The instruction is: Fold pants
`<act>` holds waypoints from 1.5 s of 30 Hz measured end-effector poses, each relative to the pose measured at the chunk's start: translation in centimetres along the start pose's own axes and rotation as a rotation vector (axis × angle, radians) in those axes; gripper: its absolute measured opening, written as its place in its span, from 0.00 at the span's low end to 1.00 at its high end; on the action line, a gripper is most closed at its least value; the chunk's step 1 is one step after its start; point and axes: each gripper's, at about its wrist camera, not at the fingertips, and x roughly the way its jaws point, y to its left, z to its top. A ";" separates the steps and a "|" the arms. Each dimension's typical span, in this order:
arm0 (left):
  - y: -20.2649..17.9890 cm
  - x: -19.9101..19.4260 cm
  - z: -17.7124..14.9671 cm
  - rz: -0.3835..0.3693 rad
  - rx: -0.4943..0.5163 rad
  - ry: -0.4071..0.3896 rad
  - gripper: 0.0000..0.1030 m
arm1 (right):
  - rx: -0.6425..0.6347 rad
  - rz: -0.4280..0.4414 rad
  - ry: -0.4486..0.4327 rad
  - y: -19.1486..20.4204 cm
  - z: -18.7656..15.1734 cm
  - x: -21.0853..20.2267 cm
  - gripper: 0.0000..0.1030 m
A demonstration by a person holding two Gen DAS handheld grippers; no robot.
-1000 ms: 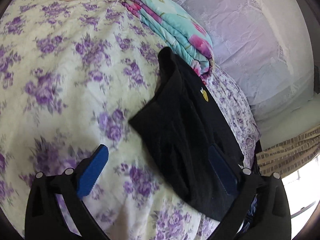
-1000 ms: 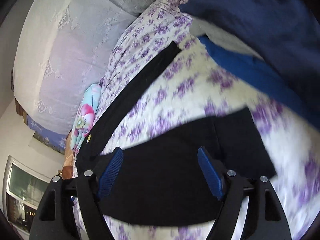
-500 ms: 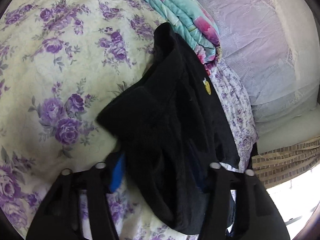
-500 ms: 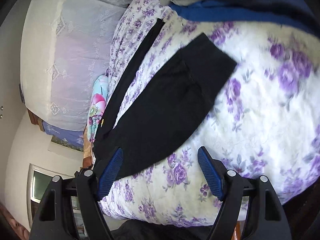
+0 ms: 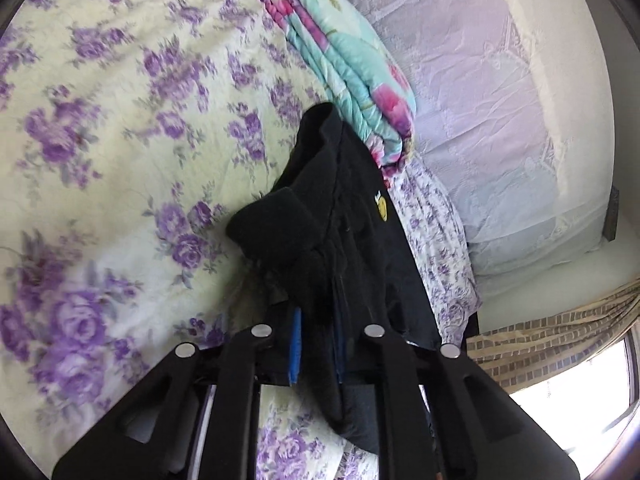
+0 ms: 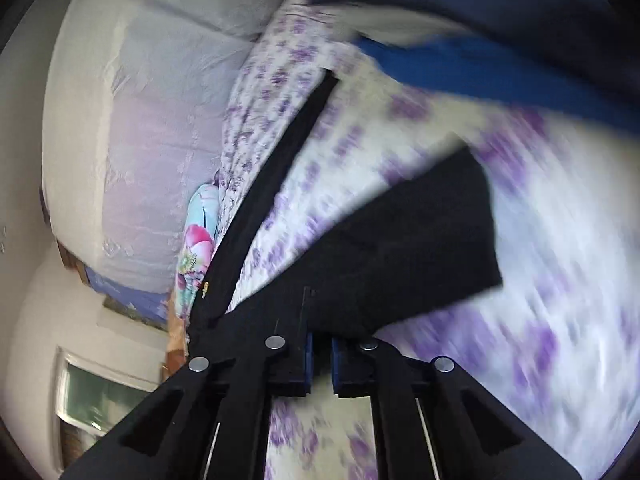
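Black pants (image 5: 352, 240) with a small yellow smiley patch (image 5: 382, 208) lie on the flowered bed sheet (image 5: 120, 140). In the left wrist view the cloth near the patch is bunched up. My left gripper (image 5: 316, 344) is closing, and its blue pads pinch a fold of this cloth. In the blurred right wrist view one black leg (image 6: 400, 248) spreads out from my right gripper (image 6: 320, 356). Its jaws have closed to a narrow gap with the leg's edge between the pads. The other leg (image 6: 280, 160) runs away along the bed's edge.
A folded turquoise and pink quilt (image 5: 348, 68) lies just beyond the pants. A white lace cover (image 5: 500, 120) hangs past the bed's edge, with a curtain (image 5: 552, 332) and a window below it. Dark blue garments (image 6: 500, 68) lie on the bed past the legs.
Both grippers stood open and now pinch black cloth. The left slid forward onto the pants and bunched them. The right pulled back off the leg, then came in on it again.
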 end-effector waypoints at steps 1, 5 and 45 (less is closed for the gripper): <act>-0.1 -0.9 0.0 -0.002 -0.004 -0.014 0.06 | -0.033 0.048 -0.012 1.9 1.5 -0.1 0.06; -0.4 -4.6 -0.9 0.021 0.014 -0.081 0.03 | -0.144 0.087 -0.051 5.6 4.3 -1.5 0.06; 5.1 -4.1 -3.5 0.069 -0.068 -0.039 0.52 | -0.008 -0.117 0.109 -4.6 -1.9 -3.2 0.35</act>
